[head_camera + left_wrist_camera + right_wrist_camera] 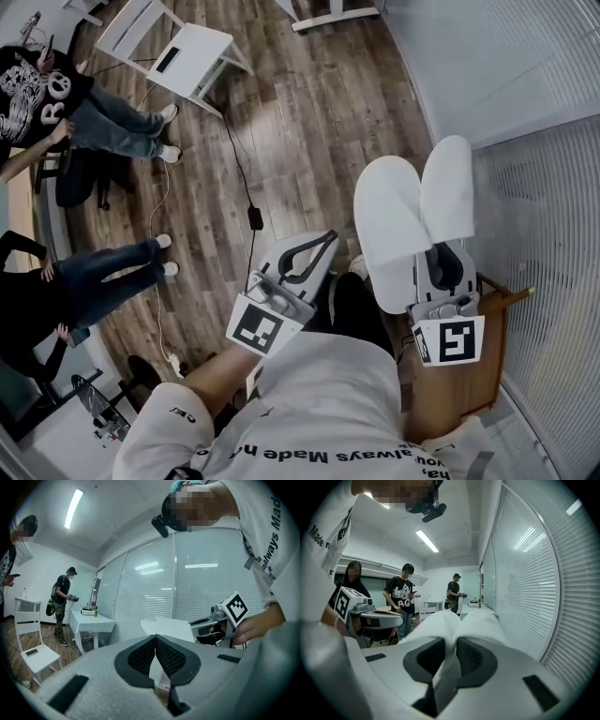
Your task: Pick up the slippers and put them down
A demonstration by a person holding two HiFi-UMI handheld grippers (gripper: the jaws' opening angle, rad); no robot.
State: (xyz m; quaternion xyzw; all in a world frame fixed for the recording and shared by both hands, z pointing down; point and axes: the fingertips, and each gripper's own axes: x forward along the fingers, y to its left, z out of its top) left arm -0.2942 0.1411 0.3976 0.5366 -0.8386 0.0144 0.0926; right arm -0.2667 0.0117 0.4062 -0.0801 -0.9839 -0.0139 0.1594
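Head view: right tool (pixel 441 272) grips both white slippers (pixel 412 211) by the heels. Toes point far, long way, over the floor (pixel 309 122). Left tool (pixel 309 255) is just left of them, so right hand's nearer.

Left gripper view: jaws pressed together, nothing btwn.

Right gripper view: slippers pinched btwn pads. Shirt (pixel 319 412) reads "always Made".

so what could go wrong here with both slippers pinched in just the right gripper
1. The right gripper clamps both white slippers by one thin fold where their edges meet, so one could slide out and drop early.
2. The slippers jut far past the jaws, so the toes may touch down first and leave the pair askew.
3. The wooden stand sits close under that hand and could be knocked.
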